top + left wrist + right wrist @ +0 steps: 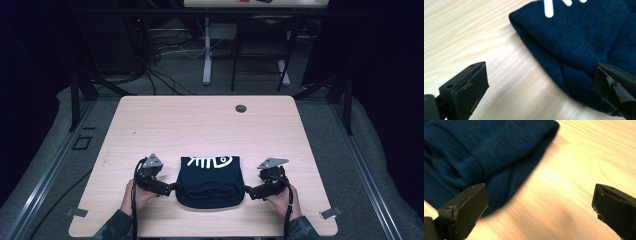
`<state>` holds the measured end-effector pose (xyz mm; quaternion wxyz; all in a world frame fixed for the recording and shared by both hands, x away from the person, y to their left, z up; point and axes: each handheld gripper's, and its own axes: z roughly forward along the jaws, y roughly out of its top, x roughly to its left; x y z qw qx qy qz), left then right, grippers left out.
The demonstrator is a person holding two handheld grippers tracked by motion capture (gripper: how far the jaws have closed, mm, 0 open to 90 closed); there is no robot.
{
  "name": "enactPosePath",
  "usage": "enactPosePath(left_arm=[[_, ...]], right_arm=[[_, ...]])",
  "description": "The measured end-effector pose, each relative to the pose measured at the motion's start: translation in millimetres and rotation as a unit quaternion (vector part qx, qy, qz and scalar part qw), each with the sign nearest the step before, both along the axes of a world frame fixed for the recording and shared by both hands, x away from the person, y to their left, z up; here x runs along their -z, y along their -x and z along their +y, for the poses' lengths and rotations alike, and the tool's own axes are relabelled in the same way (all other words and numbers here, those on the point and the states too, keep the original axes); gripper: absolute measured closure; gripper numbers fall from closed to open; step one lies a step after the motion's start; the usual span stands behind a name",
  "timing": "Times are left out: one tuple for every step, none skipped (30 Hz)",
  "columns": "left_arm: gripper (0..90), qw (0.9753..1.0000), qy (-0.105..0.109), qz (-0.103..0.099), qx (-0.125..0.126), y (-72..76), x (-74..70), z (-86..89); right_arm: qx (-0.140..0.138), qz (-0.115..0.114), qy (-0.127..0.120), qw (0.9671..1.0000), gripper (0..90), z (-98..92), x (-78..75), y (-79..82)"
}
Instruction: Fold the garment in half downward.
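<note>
The folded navy garment [210,181] lies on the surface [200,125], near the edge closest to me; my left tool [173,187] and my right tool [248,190] wait at its two sides, both with jaws apart; I judge the step is gripping both lower corners; each jaw pair should straddle all the cloth layers before closing.

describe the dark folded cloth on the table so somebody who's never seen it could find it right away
On the pale wooden table, look near the front edge, between the left gripper and right gripper. The cloth is a folded navy bundle. A white fish-skeleton print along its far edge sets it apart.
</note>
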<state>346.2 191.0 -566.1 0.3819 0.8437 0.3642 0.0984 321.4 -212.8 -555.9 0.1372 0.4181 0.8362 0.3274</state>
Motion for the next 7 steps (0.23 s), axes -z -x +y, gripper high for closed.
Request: enactPosePath(left_arm=[[0.2,1.0000,-0.001,0.001,-0.001,0.1,1.2,0.8],[0.2,1.0000,0.000,0.006,-0.003,0.5,2.8,1.5],[0.2,0.9999,-0.003,0.010,-0.005,0.7,5.8,4.0],[0.2,0.9999,-0.003,0.010,-0.005,0.7,5.8,4.0],[0.2,0.9999,-0.002,0.015,-0.007,0.7,7.1,5.1],[0.2,0.9998,-0.003,0.017,-0.008,0.4,8.2,6.0],[0.2,0.9998,-0.003,0.018,-0.011,0.1,10.0,7.5]], right_arm=[[0.001,0.001,0.004,1.0000,0.0,-2.2,0.6,-0.2],[0.001,0.001,0.004,1.0000,0.0,-2.2,0.6,-0.2],[0.006,0.008,0.006,0.9999,0.0,-6.2,3.8,-0.6],[0.006,0.008,0.006,0.9999,0.0,-6.2,3.8,-0.6],[0.007,0.013,0.016,0.9998,0.0,-8.8,7.3,-1.7],[0.007,0.013,0.016,0.9998,0.0,-8.8,7.3,-1.7],[0.010,0.017,0.017,0.9997,0.0,-9.0,9.4,-2.1]])
